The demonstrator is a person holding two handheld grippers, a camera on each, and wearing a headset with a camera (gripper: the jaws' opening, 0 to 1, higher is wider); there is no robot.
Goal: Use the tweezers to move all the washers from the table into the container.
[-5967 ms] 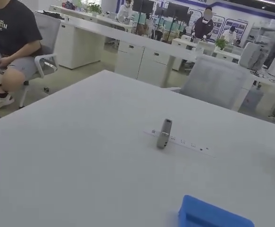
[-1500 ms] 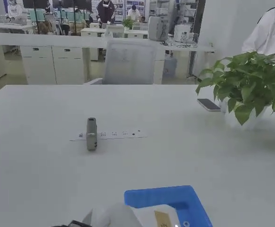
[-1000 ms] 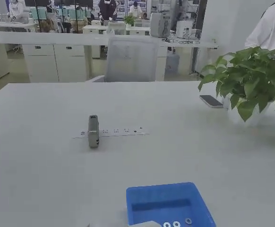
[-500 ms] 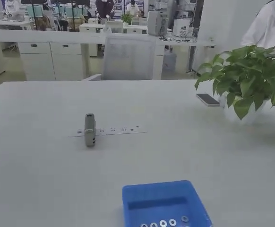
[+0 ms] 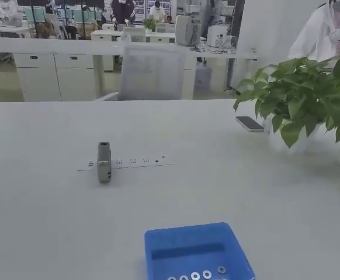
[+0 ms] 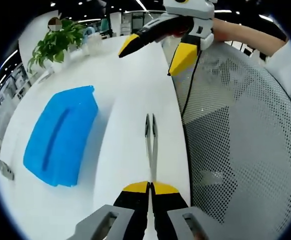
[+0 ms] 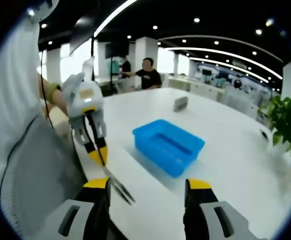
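Two grippers hang beside the one blue container (image 5: 187, 231), on its side toward the table's near edge. The left gripper (image 6: 149, 186) is clenched on a single pair of tweezers (image 6: 150, 142), whose thin arms point forward over the white table (image 6: 130, 90), beside the container and apart from it. The right gripper (image 7: 148, 186) is released, its yellow-tipped jaws spread wide, with the container ahead of it. Five washers (image 5: 207, 273) can be counted inside the container, in a row on its floor at the head view's lower edge. Beyond the container lie one grey device (image 5: 104, 161) and one phone (image 5: 250, 123); one potted plant (image 5: 301, 102) stands beyond it to the right.
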